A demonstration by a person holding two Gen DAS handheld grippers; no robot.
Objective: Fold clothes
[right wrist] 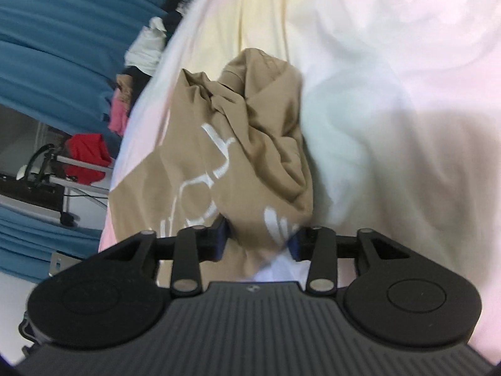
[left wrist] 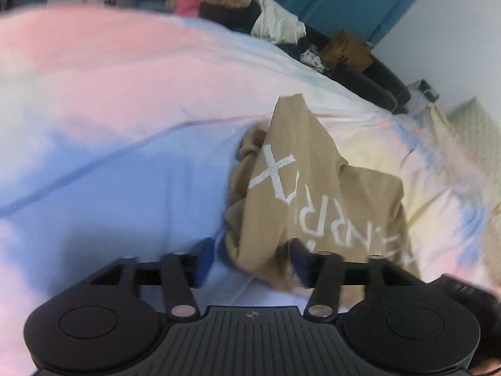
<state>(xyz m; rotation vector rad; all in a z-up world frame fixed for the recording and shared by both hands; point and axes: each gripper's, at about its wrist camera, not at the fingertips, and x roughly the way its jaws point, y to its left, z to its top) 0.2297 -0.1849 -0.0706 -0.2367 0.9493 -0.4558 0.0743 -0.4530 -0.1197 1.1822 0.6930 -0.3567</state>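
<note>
A tan garment with white lettering (left wrist: pixel 300 188) lies crumpled on a pastel pink, blue and yellow bedsheet (left wrist: pixel 125 109). My left gripper (left wrist: pixel 250 260) is open, its blue fingertips (left wrist: pixel 205 250) spread wide, with the garment's near edge lying between them. In the right wrist view the same tan garment (right wrist: pixel 250 144) is bunched up. My right gripper (right wrist: pixel 260 238) is open, its blue fingers (right wrist: pixel 220 235) standing on either side of the garment's near fold without pinching it.
A pile of other clothes (left wrist: pixel 250 15), pink, brown, white and black, runs along the bed's far edge. Blue curtains (right wrist: pixel 62 47) hang behind. A red item (right wrist: pixel 87 156) and a metal rack (right wrist: pixel 47 185) stand beside the bed.
</note>
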